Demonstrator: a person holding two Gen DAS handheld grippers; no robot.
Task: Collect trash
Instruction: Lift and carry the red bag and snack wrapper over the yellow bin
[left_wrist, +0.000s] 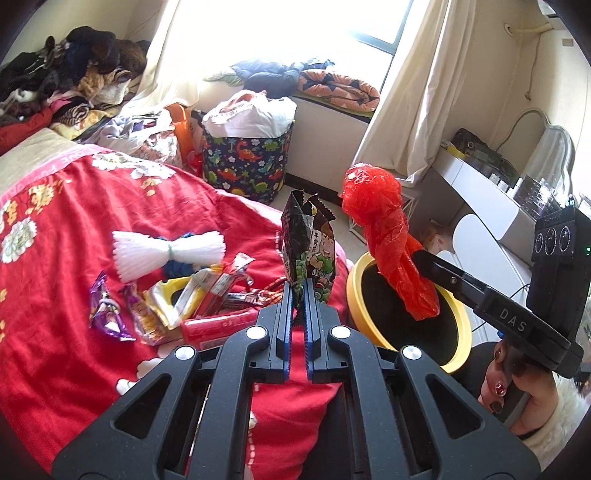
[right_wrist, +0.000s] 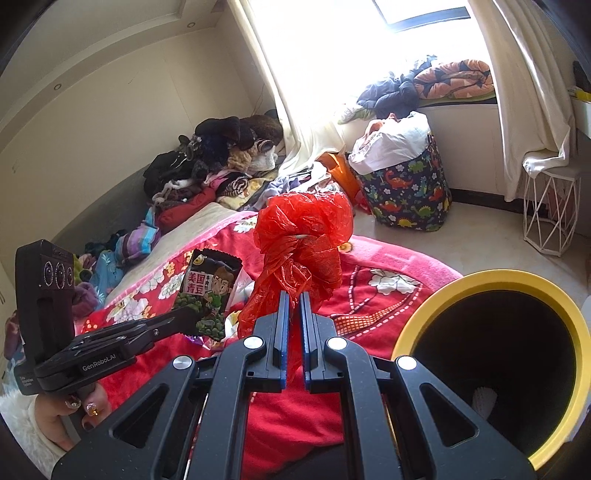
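My left gripper (left_wrist: 298, 291) is shut on a dark snack packet (left_wrist: 308, 243) with a cartoon figure, held upright above the red bedspread; the packet also shows in the right wrist view (right_wrist: 207, 295). My right gripper (right_wrist: 293, 299) is shut on a crumpled red plastic bag (right_wrist: 303, 240), which hangs over the yellow-rimmed bin (left_wrist: 369, 266) in the left wrist view (left_wrist: 384, 229). The bin (right_wrist: 491, 280) stands beside the bed at the right. Several wrappers (left_wrist: 207, 295), a purple packet (left_wrist: 107, 310) and a white foam net (left_wrist: 166, 251) lie on the bedspread.
A red flowered bedspread (left_wrist: 74, 240) covers the bed. Piled clothes (left_wrist: 66, 74) lie at its far end. A dinosaur-print basket (left_wrist: 247, 158) stands by the window. A white desk (left_wrist: 480, 184) and chair are to the right, a white wire stool (right_wrist: 550, 214) near the curtain.
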